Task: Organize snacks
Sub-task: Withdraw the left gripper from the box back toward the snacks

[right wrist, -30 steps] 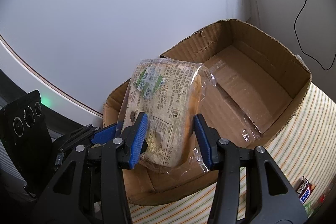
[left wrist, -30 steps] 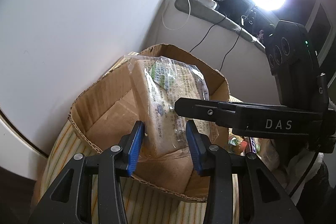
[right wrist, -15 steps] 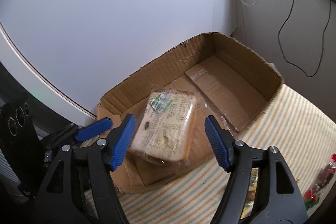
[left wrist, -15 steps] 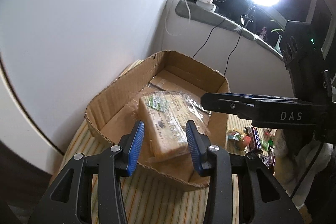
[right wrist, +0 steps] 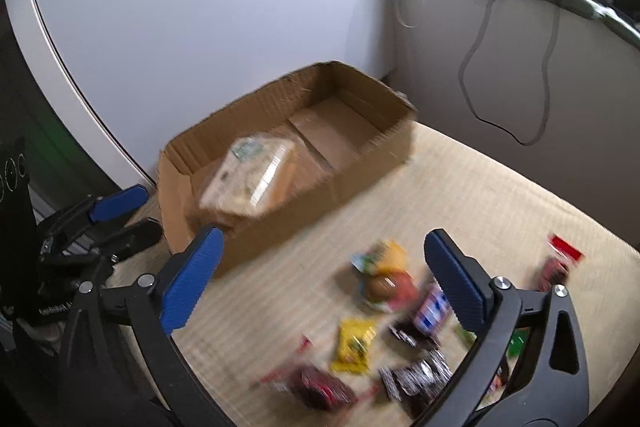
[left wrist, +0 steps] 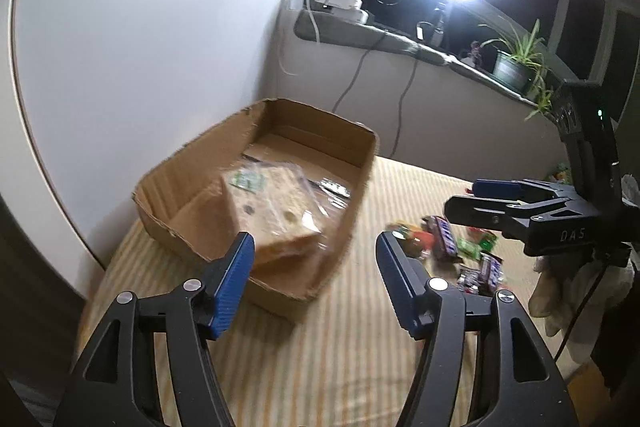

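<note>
The bagged loaf [left wrist: 272, 215] is judged light, soft and easily crushed, its clear wrapper slippery; it lies in the cardboard box [left wrist: 352, 227], just ahead of the left tongs [left wrist: 314, 283]. The small wrapped snacks [right wrist: 384, 327] below the right tongs [right wrist: 320, 279] are best pinched across their middles. Both tongs have just been opening and are spread, nothing pinched or touched.
</note>
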{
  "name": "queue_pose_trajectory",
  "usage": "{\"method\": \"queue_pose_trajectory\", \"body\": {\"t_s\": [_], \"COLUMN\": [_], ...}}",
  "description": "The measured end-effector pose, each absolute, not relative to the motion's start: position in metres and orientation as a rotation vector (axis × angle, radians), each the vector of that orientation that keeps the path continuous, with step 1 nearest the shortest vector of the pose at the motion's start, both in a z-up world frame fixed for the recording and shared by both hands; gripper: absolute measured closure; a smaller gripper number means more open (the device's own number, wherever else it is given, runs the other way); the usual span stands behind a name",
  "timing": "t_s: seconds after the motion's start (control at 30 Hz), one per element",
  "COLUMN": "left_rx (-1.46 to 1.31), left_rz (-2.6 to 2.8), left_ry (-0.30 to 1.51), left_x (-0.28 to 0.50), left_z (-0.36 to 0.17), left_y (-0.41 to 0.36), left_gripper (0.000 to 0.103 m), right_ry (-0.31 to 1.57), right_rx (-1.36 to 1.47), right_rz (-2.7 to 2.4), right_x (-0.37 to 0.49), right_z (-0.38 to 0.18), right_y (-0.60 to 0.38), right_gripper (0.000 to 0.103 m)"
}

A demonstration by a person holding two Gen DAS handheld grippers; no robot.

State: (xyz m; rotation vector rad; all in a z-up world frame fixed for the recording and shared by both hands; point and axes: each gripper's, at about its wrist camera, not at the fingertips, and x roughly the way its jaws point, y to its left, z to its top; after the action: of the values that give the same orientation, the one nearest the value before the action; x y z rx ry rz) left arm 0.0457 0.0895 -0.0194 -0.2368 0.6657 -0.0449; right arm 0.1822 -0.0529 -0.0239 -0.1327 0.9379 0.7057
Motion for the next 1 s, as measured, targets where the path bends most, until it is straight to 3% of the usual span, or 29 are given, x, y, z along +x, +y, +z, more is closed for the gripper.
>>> {"method": "queue_pose_trajectory", "body": {"t_s": [0.37,0.63,1.0], "left_rx": [-0.212,-0.176,-0.135], "left_rz": [-0.161,-0.247,-0.257], "left_ry": [0.710,0.796,0.832], "left_x": [0.029,0.032,0.044], "left_z": [-0.031,-0.057,-0.067], "left_y": [0.029,-0.018,-0.040], "left_gripper": [0.028,0.027,0.027], "right_ry": [0.892,0.944,0.980], "right_rx": [-0.208,-0.136,-0.255], "right_rz": [0.507,0.452,0.571], "right_x": [0.151,0.131,0.110], "right_z": [-0.033,-0.059,-0.088], "right_y": [-0.144,-0.199,-0.184], "right_gripper": [0.001,0.001,0.024]}}
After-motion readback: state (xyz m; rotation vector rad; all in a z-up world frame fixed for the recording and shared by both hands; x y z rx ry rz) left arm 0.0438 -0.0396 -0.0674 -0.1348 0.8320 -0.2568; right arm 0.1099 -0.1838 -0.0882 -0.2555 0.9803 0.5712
